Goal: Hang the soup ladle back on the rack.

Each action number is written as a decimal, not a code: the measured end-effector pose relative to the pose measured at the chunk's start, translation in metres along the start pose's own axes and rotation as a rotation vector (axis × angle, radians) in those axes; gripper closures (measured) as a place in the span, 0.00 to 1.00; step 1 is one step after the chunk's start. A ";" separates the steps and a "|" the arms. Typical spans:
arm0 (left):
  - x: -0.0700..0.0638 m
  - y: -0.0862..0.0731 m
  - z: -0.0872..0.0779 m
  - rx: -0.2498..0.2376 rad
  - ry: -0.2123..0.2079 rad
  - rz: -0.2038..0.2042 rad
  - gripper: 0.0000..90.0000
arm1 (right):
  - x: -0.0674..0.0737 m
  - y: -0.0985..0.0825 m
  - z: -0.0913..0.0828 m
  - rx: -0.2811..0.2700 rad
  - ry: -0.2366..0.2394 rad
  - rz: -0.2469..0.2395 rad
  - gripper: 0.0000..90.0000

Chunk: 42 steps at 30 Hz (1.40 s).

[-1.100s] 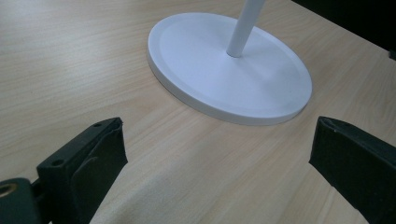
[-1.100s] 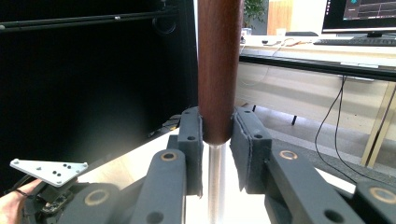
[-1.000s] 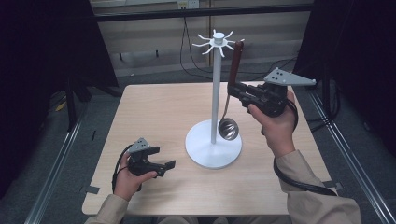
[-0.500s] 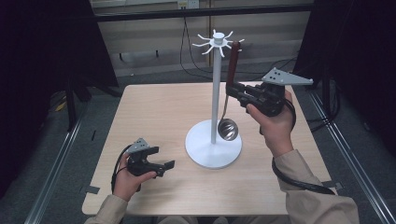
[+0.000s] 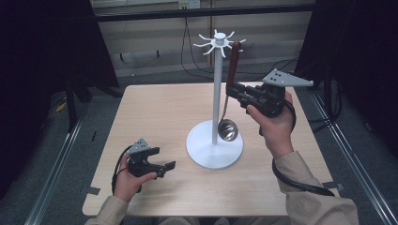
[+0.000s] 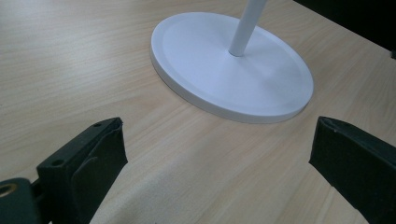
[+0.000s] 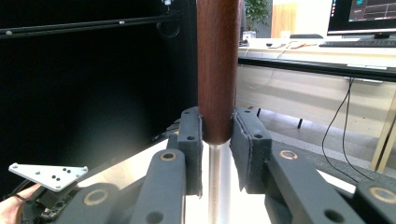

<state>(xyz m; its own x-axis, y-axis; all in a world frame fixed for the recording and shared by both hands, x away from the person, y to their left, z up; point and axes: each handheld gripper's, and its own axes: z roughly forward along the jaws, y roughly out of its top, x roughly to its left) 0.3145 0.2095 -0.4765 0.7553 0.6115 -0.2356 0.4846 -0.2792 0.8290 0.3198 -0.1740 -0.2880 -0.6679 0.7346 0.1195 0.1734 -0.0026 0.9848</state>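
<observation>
lab or test room, pale wooden table [image 5: 155, 122] ringed by black curtains [image 5: 42, 56], metal rails [image 5: 51, 173] along the grey floor, loose cables [image 5: 187, 42] behind, office desk with monitor [image 7: 362, 16] and keyboard [image 7: 357, 44] beyond

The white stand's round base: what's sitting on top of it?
Only the stand's pole rises from the white base. The ladle, held by the right claw, hangs above it in the high view; contact cannot be judged.

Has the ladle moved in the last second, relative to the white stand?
Yes. The ladle, held by the right gripper, has risen slightly; its handle top now sits nearer the stand's hooks.
</observation>
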 end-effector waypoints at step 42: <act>-0.003 0.000 0.001 0.000 -0.007 -0.001 0.03 | -0.001 -0.023 -0.014 0.026 -0.036 -0.037 0.38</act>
<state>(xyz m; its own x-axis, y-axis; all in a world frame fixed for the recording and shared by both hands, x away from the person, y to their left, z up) 0.3130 0.2070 -0.4760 0.7582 0.6062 -0.2401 0.4854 -0.2788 0.8286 0.3069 -0.1842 -0.3088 -0.6476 0.7580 0.0783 0.1681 0.0418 0.9849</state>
